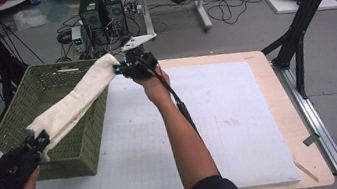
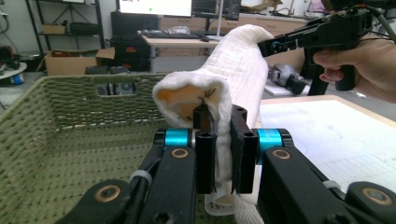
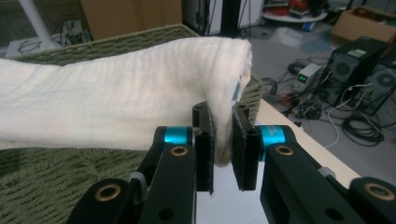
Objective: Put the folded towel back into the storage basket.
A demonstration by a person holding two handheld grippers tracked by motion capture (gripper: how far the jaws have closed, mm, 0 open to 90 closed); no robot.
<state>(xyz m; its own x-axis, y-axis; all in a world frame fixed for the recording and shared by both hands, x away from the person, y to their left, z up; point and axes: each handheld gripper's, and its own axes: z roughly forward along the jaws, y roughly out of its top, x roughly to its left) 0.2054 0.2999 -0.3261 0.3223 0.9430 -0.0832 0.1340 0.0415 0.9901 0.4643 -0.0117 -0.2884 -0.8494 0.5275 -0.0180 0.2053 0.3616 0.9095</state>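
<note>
A folded cream cloth [image 1: 76, 98] hangs stretched between my two grippers, above the green woven basket [image 1: 17, 112]. My left gripper [image 1: 39, 141] is shut on the cloth's near end at the basket's front right corner. In the left gripper view the cloth [image 2: 233, 70] is pinched between the jaws [image 2: 222, 154]. My right gripper [image 1: 119, 69] is shut on the far end by the basket's far right corner. The right gripper view has the cloth [image 3: 116, 98] running off to the left from its jaws [image 3: 223, 149].
The basket sits on the left part of a white gridded mat [image 1: 220, 117] on a wooden table [image 1: 312, 154]. Computers [image 1: 101, 11], cables and black frame legs [image 1: 298, 29] stand on the floor beyond the table.
</note>
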